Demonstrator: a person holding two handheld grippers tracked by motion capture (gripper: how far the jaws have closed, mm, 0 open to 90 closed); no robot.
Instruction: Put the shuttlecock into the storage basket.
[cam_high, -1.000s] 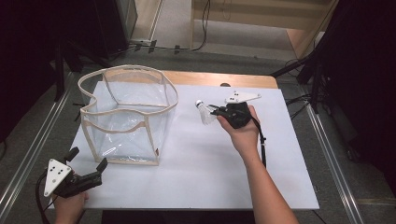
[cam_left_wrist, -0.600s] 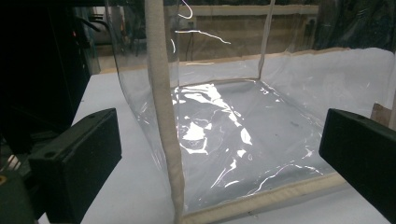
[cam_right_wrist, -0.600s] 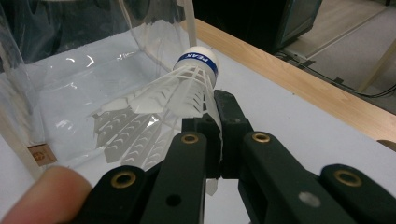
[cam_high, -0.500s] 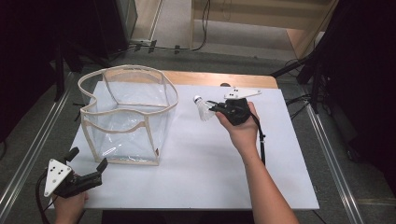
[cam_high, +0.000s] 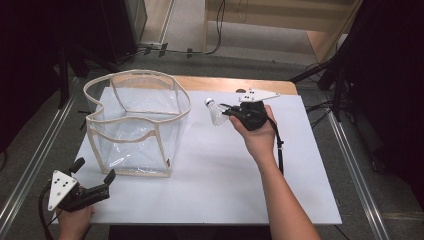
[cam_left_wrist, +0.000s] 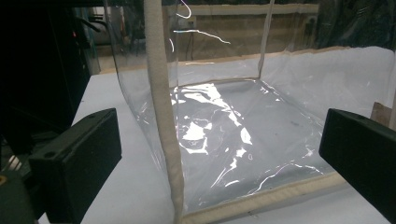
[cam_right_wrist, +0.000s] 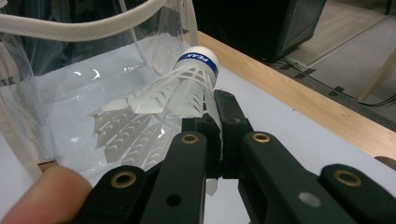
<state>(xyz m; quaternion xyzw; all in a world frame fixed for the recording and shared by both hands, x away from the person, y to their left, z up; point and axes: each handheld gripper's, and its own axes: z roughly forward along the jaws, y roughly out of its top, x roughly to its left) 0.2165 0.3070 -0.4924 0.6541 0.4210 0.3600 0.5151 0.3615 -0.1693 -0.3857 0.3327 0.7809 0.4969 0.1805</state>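
Clear film, cloth trim, white feathers and matt black plastic

The storage bag (cam_high: 135, 125) has walls of glossy transparent plastic film that catch bright glare, edged in rough beige woven cloth binding. The shuttlecock (cam_right_wrist: 159, 100) shows matt white feathers, a smooth white cork cap and a shiny blue printed band. The right gripper (cam_right_wrist: 219, 135) has matt black plastic fingers (cam_right_wrist: 233, 121) with brass-coloured metal rivets. The bench (cam_high: 220, 170) carries a smooth matt white sheet over a varnished wooden top.

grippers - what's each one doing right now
left gripper: open, holding nothing.
right gripper: shut on the shuttlecock.
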